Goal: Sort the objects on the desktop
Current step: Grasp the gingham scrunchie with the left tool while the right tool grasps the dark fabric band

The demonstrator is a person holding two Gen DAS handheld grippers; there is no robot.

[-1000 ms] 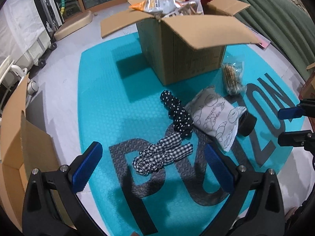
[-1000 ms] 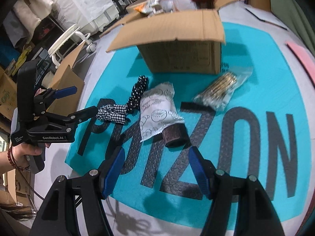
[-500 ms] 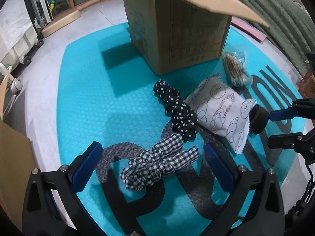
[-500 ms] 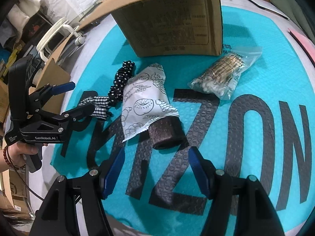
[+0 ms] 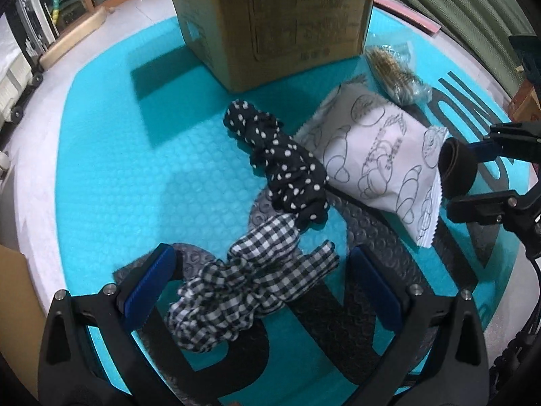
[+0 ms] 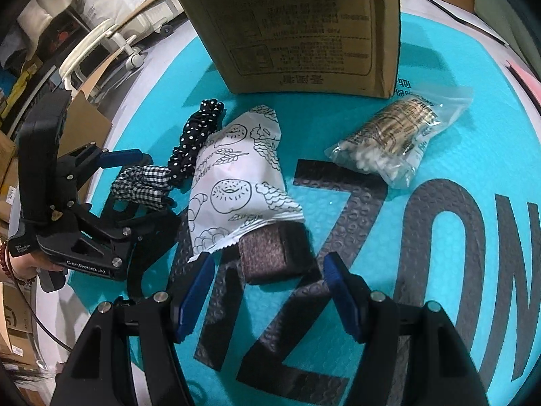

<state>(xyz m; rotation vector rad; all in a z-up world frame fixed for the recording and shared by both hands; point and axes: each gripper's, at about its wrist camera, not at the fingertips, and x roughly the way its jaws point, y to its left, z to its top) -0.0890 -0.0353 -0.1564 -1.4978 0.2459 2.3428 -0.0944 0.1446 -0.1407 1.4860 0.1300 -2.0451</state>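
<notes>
Nearest the left wrist camera, the left gripper (image 5: 257, 284) stands with its jaws wide apart and nothing pressed between the blue pads; the checked scrunchie (image 5: 250, 291) lies in the gap on the teal bubble mat (image 5: 118, 176), its far end touching the black polka-dot scrunchie (image 5: 284, 165) just beyond. In the right wrist view the right gripper (image 6: 267, 291) is likewise held wide, its pads clear of the dark brown roll (image 6: 270, 253) that lies just ahead between the fingertips. A white snack packet (image 6: 236, 186) printed with pastry drawings covers the roll's far end and leans against the polka-dot scrunchie on its left, so it lies in the way of reaching the roll from that side. Farther right and apart from these lies a clear bag of cotton swabs (image 6: 399, 138), flat on the mat near the foot of the cardboard box (image 6: 304, 27). The box stands upright at the far end of the mat, its top out of frame. A hand (image 6: 37, 267) grips the left gripper's handle at the left edge. Beyond the mat are a white wheeled frame (image 6: 104, 44) and a green cover (image 5: 449, 10).
</notes>
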